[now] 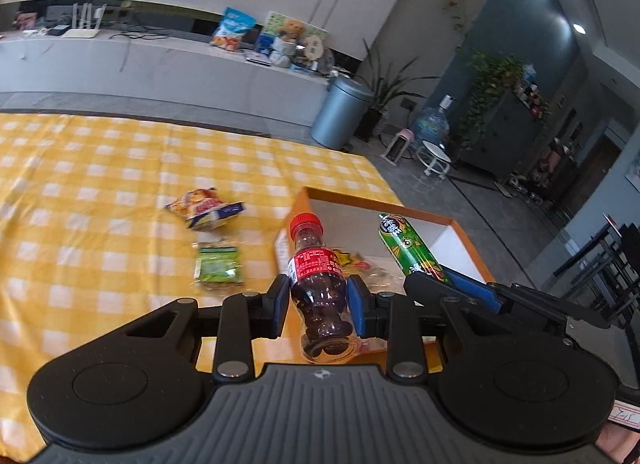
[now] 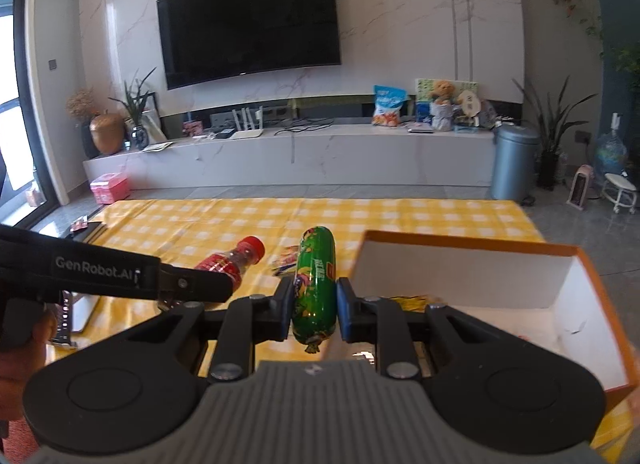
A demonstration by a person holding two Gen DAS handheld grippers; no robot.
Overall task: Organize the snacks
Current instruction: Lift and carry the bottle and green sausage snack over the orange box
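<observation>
Left gripper (image 1: pixel 318 300) clamps bottle (image 1: pixel 318 284), right gripper (image 2: pixel 314 306) clamps sausage (image 2: pixel 314 284); box (image 1: pixel 464 248) holds few packets; two bags (image 1: pixel 206 209) left on cloth.

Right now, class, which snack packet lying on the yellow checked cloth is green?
The green packet, nearer the left gripper. The other loose packet, farther off, is yellow, red and blue.

The two snack packets (image 1: pixel 206 214) on the bench (image 1: pixel 100 184) are blurred, their print unreadable. The box (image 2: pixel 580 264) floor is partly hidden behind the gripper bodies, its contents unclear. The person's hand (image 2: pixel 24 344) is cut off at the left edge.
</observation>
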